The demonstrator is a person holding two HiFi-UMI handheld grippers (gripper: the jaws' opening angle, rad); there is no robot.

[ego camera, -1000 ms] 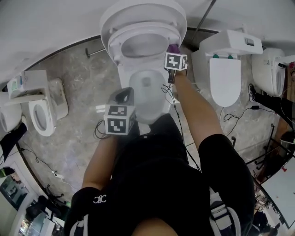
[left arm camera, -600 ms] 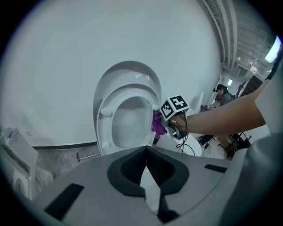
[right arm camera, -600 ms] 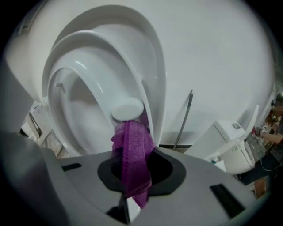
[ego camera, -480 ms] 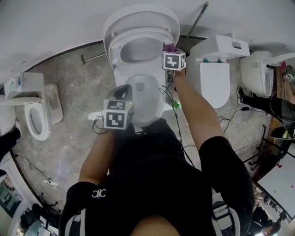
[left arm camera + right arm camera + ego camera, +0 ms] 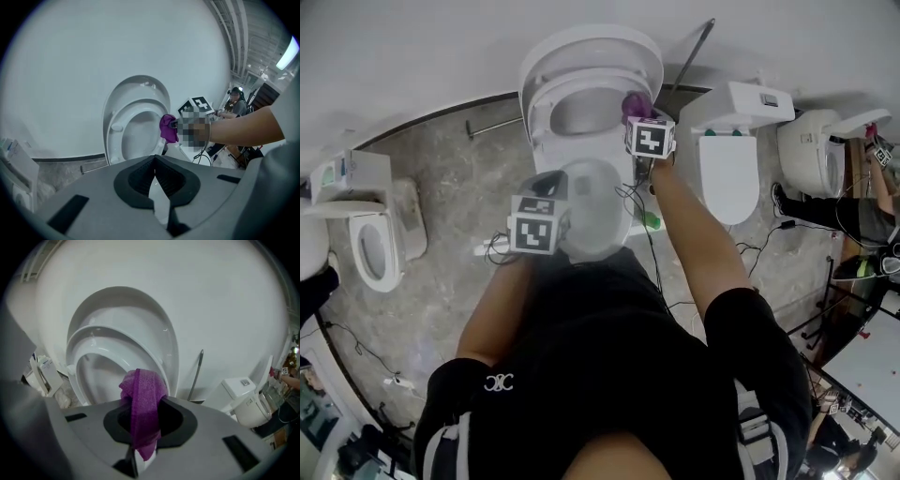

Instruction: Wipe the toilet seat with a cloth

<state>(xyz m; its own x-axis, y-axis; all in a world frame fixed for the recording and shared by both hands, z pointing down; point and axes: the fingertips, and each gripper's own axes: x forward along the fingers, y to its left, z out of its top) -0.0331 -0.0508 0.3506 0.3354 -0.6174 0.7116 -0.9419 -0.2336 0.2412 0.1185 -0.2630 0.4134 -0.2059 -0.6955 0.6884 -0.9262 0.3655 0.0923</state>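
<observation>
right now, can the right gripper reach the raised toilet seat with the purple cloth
Probably yes. The right gripper is shut on the purple cloth and hangs close in front of the raised toilet seat, near its right side, with nothing between them. The left gripper is lower, over the bowl, out of the way.

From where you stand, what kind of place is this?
Probably a test or display room for toilets, not a home bathroom: the open toilet in front, a second toilet to its right and a third toilet at left stand unscreened along one white wall.
</observation>
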